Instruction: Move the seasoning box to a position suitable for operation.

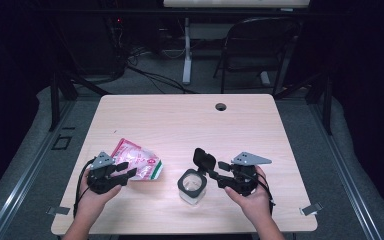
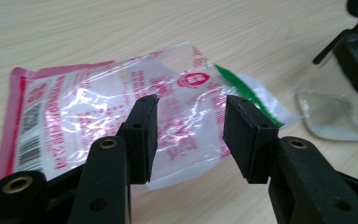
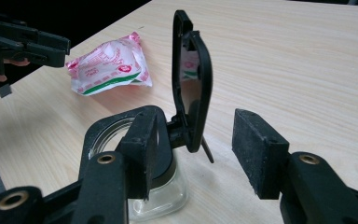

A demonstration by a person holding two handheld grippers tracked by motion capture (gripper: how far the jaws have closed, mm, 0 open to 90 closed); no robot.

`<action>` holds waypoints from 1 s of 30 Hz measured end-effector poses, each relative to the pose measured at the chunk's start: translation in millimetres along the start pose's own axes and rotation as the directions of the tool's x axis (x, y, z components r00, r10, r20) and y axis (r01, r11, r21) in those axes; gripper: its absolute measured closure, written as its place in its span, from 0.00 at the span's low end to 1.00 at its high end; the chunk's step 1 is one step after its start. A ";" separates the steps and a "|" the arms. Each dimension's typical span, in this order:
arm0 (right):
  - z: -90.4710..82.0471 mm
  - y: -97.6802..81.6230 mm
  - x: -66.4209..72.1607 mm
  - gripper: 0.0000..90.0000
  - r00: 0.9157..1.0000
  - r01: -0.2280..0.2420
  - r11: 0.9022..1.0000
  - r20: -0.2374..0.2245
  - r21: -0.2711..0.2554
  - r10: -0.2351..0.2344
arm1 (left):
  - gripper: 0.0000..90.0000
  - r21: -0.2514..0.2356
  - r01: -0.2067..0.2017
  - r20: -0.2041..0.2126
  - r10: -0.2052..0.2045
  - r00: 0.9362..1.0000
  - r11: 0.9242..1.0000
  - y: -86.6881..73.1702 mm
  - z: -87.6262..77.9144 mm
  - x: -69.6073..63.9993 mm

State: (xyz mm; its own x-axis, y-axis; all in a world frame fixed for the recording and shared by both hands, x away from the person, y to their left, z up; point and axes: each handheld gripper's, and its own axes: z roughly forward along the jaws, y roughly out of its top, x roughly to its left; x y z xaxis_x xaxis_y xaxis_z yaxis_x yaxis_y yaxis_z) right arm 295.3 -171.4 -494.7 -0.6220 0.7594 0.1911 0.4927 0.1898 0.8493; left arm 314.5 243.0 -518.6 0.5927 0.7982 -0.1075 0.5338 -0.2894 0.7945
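A clear plastic bag (image 1: pixel 138 162) printed in red, white and green lies flat on the left part of the wooden table (image 1: pixel 180 120). My left gripper (image 1: pixel 125 170) stands open at the bag's near edge. In the left gripper view the bag (image 2: pixel 121 102) lies just beyond the open jaws of that gripper (image 2: pixel 191 126), untouched. A small glass jar (image 1: pixel 192 186) stands at the table's middle front, and its black hinged lid (image 1: pixel 204 159) is flipped upright. My right gripper (image 1: pixel 217 170) is open to the jar's right. In the right gripper view the lid (image 3: pixel 193 88) stands ahead of the spread jaws of my right gripper (image 3: pixel 198 144), whose pads press on nothing.
A round cable hole (image 1: pixel 221 106) sits near the table's far edge. A folding chair (image 1: pixel 260 45) and cables stand on the floor beyond. Metal clips (image 1: pixel 60 210) (image 1: pixel 311 209) mark the front corners. The far half of the tabletop is bare wood.
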 end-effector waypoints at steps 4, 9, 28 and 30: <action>-2.1 0.1 -4.1 0.54 1.000 -0.006 1.000 0.006 -0.017 0.006 | 0.51 0.005 0.006 0.025 -0.006 1.000 1.000 -4.0 2.2 5.7; -2.9 -0.6 -6.0 0.54 1.000 0.002 1.000 0.021 -0.020 -0.001 | 0.37 0.010 -0.006 0.064 0.005 0.998 1.000 -7.4 8.3 2.1; -3.0 -0.6 -7.6 0.50 0.997 0.009 1.000 0.075 -0.009 -0.009 | 0.22 0.062 -0.124 0.050 0.121 0.991 0.990 -17.8 32.9 -18.1; -3.1 -0.6 -7.9 0.50 0.997 0.007 1.000 0.077 -0.010 -0.006 | 0.22 0.067 -0.138 0.027 0.136 0.990 0.988 -19.7 35.5 -18.7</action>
State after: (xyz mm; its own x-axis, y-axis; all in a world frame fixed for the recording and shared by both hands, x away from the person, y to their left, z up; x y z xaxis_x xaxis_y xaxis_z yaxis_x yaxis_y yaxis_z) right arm 298.0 -179.4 -495.2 -0.5765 0.8037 0.1474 0.4818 0.1887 0.8557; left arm 314.4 215.0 -553.4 0.6759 0.7369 -0.0139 0.4861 -0.4315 0.7599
